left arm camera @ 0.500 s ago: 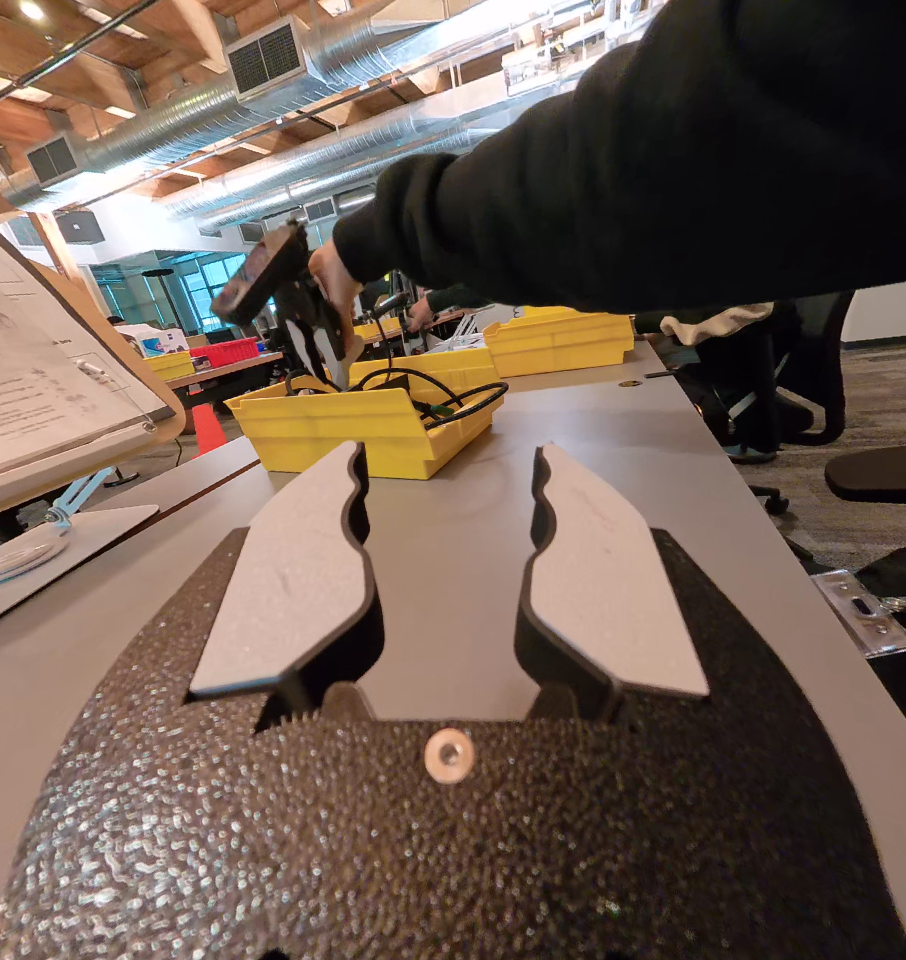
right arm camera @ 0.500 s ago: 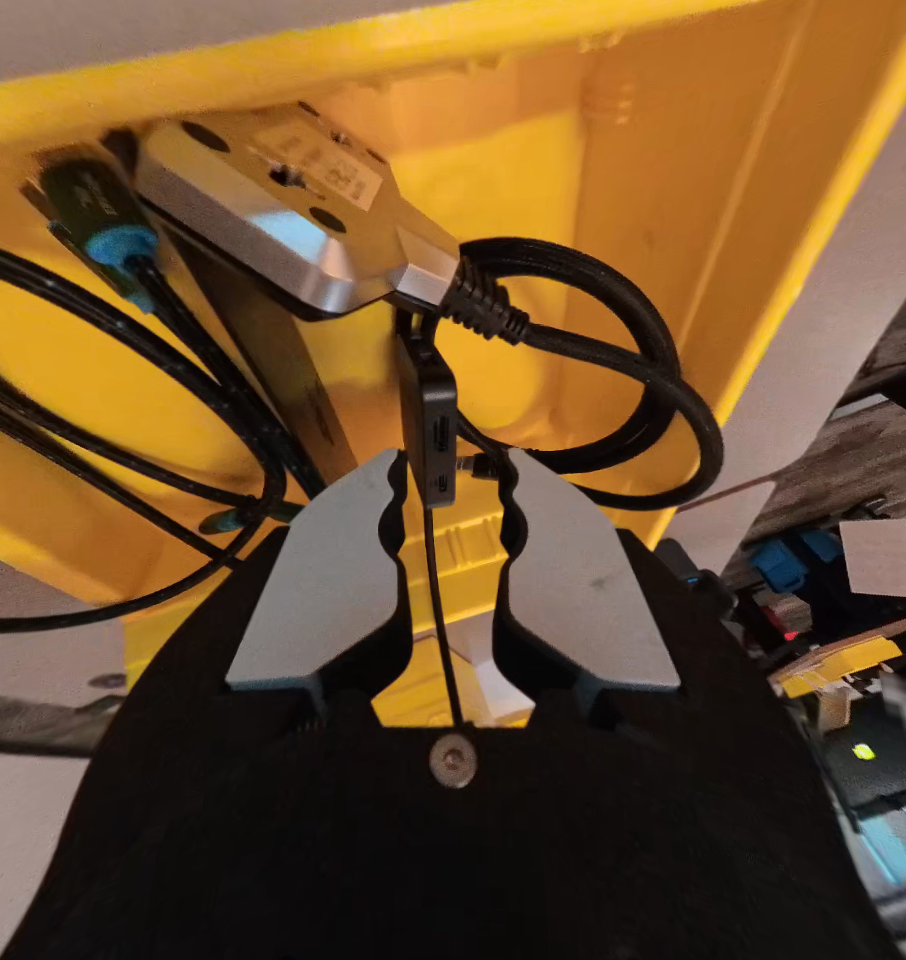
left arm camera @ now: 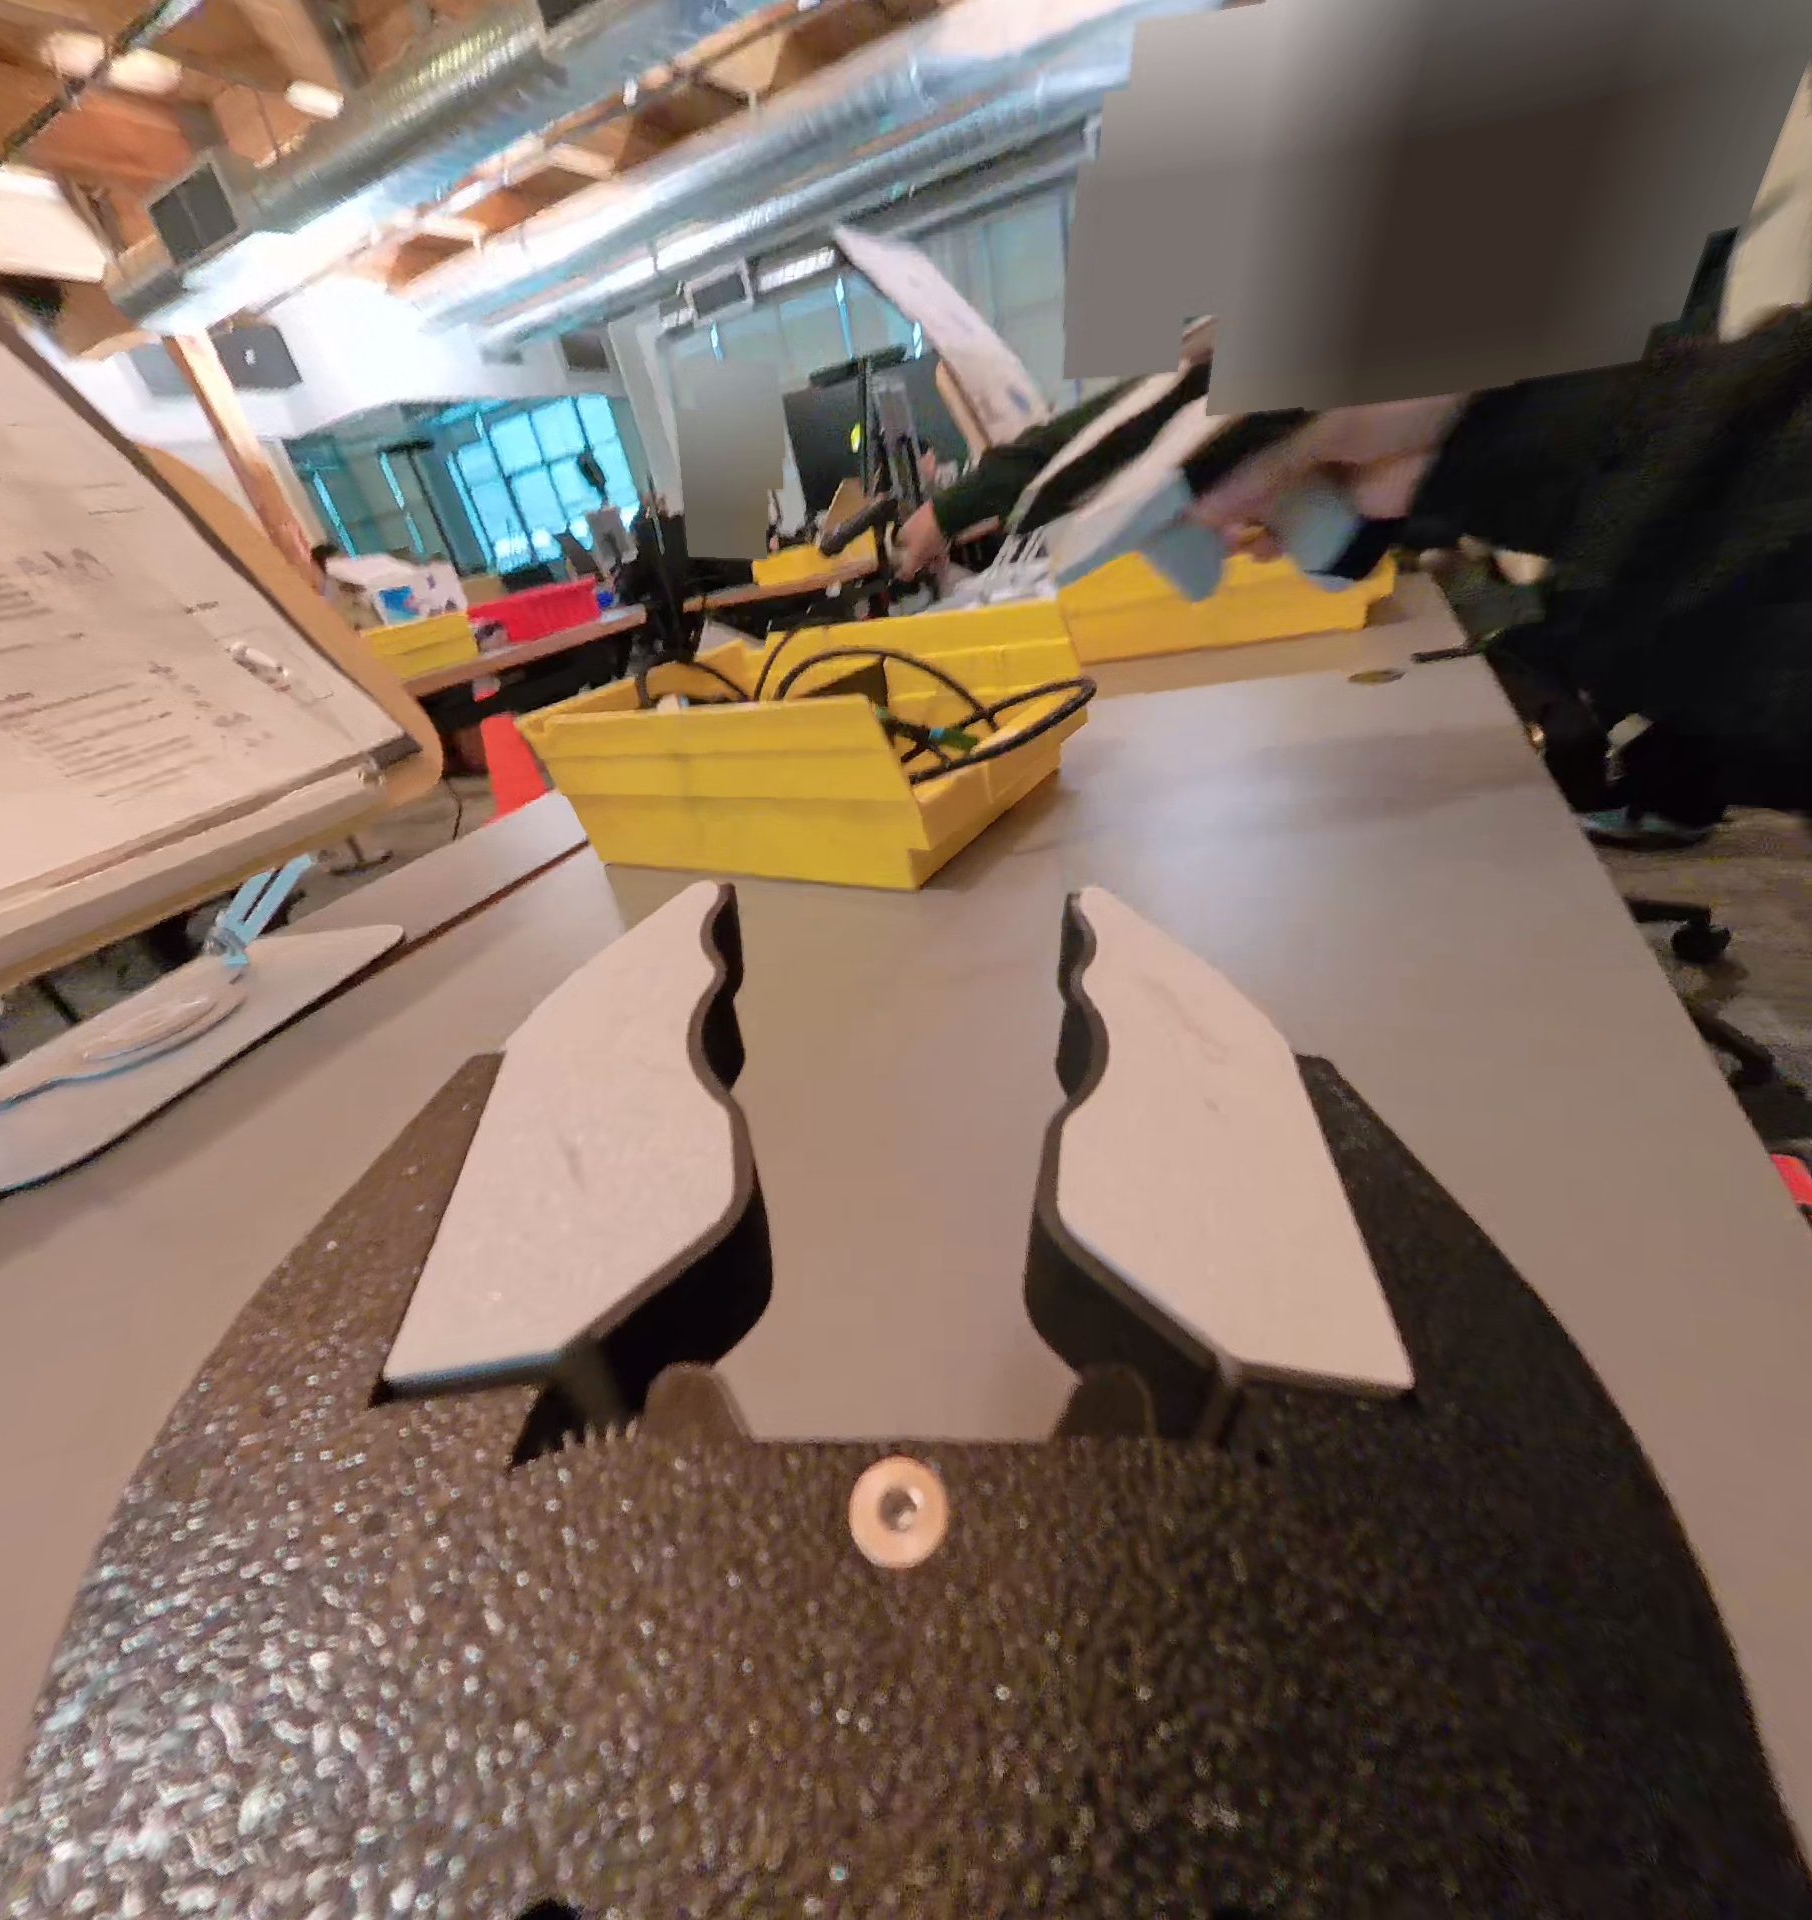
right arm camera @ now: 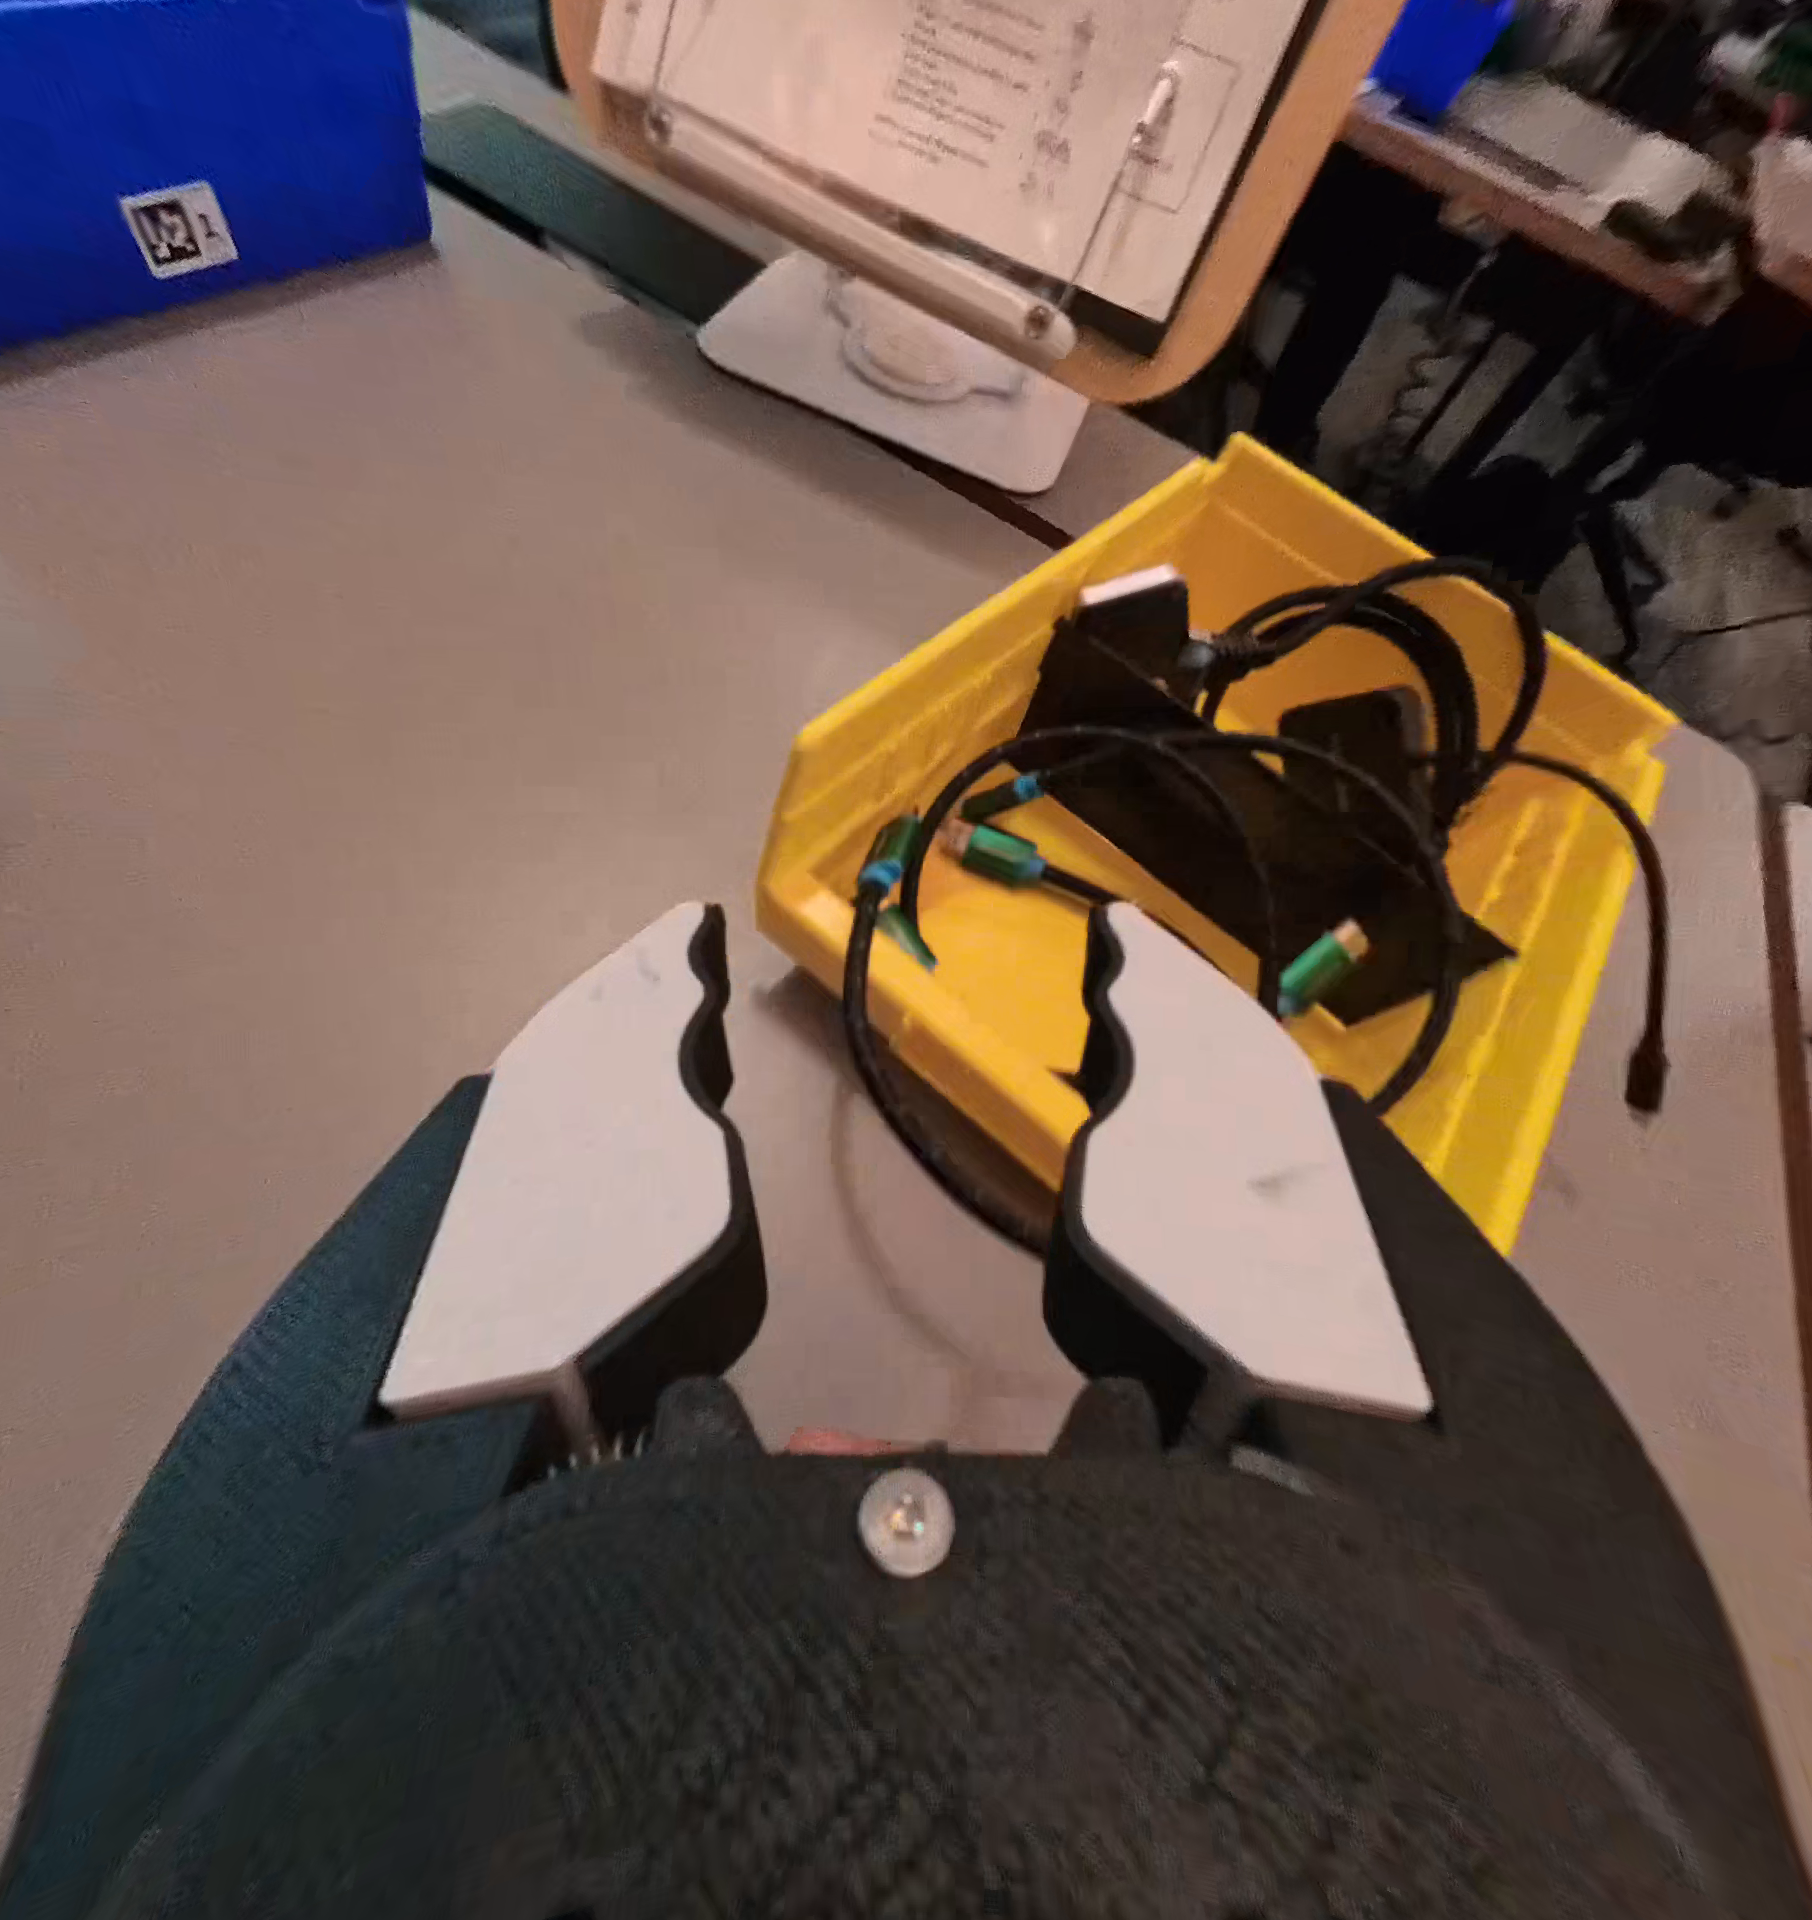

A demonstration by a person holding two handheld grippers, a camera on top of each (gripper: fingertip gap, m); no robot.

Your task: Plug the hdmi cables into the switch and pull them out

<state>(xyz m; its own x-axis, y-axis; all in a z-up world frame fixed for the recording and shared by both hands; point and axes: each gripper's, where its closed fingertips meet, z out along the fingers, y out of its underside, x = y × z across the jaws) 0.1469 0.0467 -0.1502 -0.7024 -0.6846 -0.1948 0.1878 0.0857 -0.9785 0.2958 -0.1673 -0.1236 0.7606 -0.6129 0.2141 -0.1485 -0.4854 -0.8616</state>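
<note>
Claws, left (left arm camera: 897, 904) and right (right arm camera: 902, 920), both spread, empty; one yellow bin (right arm camera: 995, 675) holds four green-ended cables (right arm camera: 995, 850).

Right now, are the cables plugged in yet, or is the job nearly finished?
It cannot be told whether plugging has happened yet. The green-tipped HDMI cables lie loose in the yellow bin, ends free, beside the silver switch. Nothing is in hand: the right gripper is open and empty just short of the bin, and the left gripper is open over bare table. Any remaining plugging and pulling needs a fresh grasp.
</note>
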